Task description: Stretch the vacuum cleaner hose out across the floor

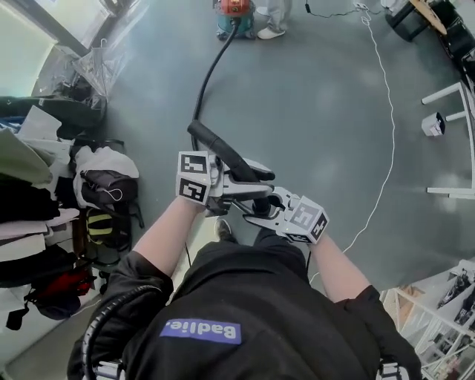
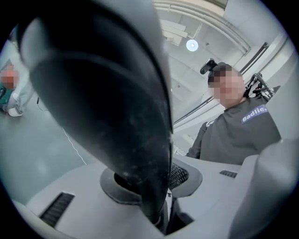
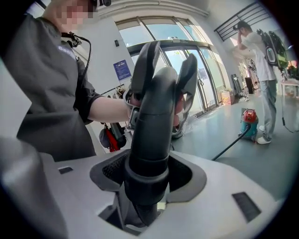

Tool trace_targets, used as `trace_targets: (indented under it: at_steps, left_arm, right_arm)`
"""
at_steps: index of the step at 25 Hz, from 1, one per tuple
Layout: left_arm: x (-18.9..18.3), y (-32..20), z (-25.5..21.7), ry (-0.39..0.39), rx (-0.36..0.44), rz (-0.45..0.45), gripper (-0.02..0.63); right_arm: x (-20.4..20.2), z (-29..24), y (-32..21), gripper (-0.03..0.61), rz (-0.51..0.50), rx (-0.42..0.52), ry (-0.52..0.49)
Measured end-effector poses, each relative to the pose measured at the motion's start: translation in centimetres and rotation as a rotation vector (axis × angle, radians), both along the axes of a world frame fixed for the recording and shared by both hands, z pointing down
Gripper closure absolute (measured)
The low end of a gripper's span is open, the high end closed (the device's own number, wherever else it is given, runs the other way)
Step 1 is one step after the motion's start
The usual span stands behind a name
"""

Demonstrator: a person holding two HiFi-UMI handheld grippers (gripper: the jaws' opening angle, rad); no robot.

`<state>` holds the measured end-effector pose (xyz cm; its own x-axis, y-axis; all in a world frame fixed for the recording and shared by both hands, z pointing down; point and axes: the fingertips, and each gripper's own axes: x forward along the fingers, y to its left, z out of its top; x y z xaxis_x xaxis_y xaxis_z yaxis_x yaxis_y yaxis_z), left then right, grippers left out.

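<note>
Lettering "Badlie" sits on a blue patch (image 1: pixel 202 330) on the person's dark top. Left gripper (image 1: pixel 236 177) and right gripper (image 1: pixel 260 211) both clamp the black vacuum cleaner hose (image 1: pixel 210 70) at its rigid end, and the hose trails across the grey floor (image 1: pixel 312 96) to a red-and-teal vacuum cleaner (image 1: pixel 234 15).

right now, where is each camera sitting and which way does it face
head view: on the person's head, facing steeply down at the floor; shows both forearms, torso, and the left claw and right claw clamped on the hose.
left gripper view: on the left claw, tilted up past the hose toward the ceiling; shows the torso.
right gripper view: on the right claw, looking along the hose at the left claw; shows a forearm and torso.
shared: head and right gripper views both show the red vacuum cleaner.
</note>
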<state>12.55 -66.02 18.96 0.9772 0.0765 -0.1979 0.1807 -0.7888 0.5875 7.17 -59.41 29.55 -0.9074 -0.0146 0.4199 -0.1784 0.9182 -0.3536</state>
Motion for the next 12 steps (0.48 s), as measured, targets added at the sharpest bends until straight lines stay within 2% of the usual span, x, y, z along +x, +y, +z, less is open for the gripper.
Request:
trace_targets:
  at_steps: [2,4,8,12]
  left_arm:
    - [-1.4,2.3,-0.5,-0.017,0.003,-0.001,0.48]
    - [-2.5,3.7,-1.1,-0.018,-0.006,-0.053,0.48]
    - [-4.1,6.0,-2.4,-0.006,-0.01,-0.208,0.476]
    - [-4.6,9.2,-3.5,-0.015,-0.002,-0.393,0.46]
  right_arm:
    - [-2.0,-0.3,2.2,0.35,0.025,0.0,0.006]
    - [-3.1,-0.9,3.7,0.353,0.075,0.011,0.006]
    - [-4.5,-2.0,6.6,0.354,0.132,0.058,-0.004]
    - [-4.8,-3.2,10.5,0.354,0.142,0.115,-0.029]
